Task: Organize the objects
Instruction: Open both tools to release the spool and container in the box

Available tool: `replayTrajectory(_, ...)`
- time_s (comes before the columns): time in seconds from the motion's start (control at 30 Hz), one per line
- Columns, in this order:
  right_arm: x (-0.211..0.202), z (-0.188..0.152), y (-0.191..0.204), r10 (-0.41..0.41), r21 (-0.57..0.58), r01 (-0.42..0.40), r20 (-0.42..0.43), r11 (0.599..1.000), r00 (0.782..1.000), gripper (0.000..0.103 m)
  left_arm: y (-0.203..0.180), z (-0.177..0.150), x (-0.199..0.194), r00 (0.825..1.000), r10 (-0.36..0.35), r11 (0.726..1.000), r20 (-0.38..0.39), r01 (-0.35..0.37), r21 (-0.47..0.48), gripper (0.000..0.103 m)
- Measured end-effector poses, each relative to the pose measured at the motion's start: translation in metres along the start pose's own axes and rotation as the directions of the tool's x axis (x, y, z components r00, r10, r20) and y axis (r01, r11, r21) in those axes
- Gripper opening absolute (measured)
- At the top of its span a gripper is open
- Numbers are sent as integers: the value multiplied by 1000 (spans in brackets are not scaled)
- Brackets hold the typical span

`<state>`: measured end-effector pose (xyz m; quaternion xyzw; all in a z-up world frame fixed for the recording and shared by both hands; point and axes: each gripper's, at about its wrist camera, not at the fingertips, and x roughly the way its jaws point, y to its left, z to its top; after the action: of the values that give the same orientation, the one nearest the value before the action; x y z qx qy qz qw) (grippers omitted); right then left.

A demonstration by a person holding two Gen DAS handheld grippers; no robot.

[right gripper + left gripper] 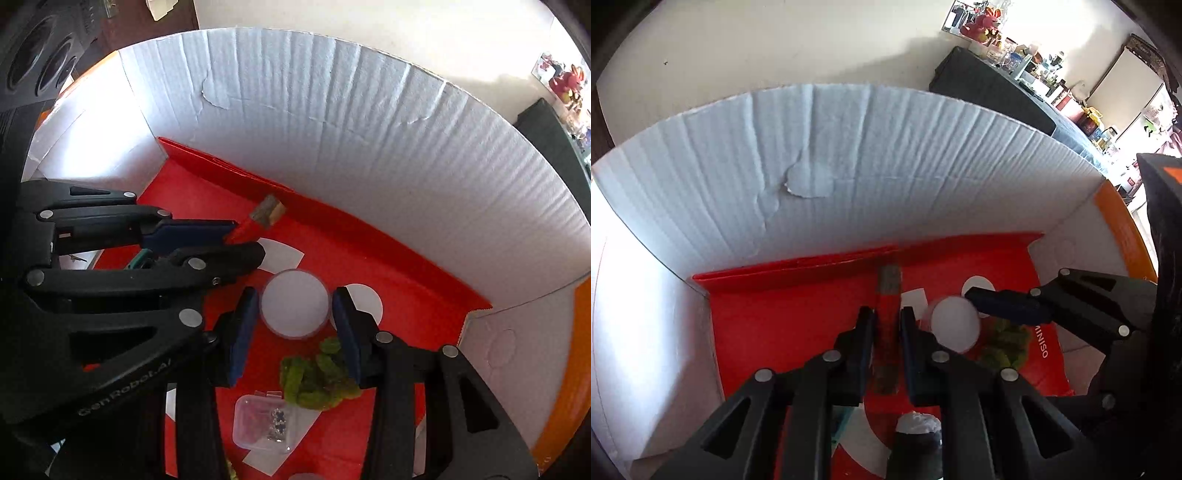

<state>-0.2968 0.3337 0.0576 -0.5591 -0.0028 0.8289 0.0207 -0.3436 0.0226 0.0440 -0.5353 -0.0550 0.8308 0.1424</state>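
Both grippers are inside a white cardboard box (849, 166) lined with red paper (369, 258). My left gripper (886, 328) is shut on a red-handled brush (889, 325); its bristle end (267, 213) points at the back wall, and the gripper also shows in the right wrist view (240, 243). My right gripper (293, 310) is shut on a round clear container with a white lid (294, 308), which also shows in the left wrist view (955, 323). A bunch of green grapes (317, 380) lies under it.
A small clear plastic case (266, 424) with dark bits lies on the red paper near the grapes. A white-topped dark object (918, 424) sits below my left gripper. The box walls (369, 129) close in all around. A dark cabinet (990, 88) stands outside.
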Motion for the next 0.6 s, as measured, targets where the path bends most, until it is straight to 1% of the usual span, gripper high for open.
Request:
replayTrajectory(0.1,-3,-4,0,-7,-5,7,-1,1000,1000,41,-1,0,-1,1000,2,1000,4,-2,0,19)
replayTrajectory(0.17,-4,-7,10,-12,-9,12,-2,1000,1000,41,0,0,-2,1000,4,1000,6,-4,-2,21)
replayTrajectory(0.2,-7,-9,22,-13,-10,13,-1,1000,1000,41,0,0,-3,1000,4,1000,7,-4,-2,21)
replayTrajectory(0.47,-27,-20,25,-26,-12,26,18,1000,1000,41,-1,-1,-15,1000,-12,1000,23,12,-8,21)
replayTrajectory(0.6,-40,-27,26,-27,-2,27,32,1000,999,41,1,-7,-25,999,-16,1000,38,16,-7,21)
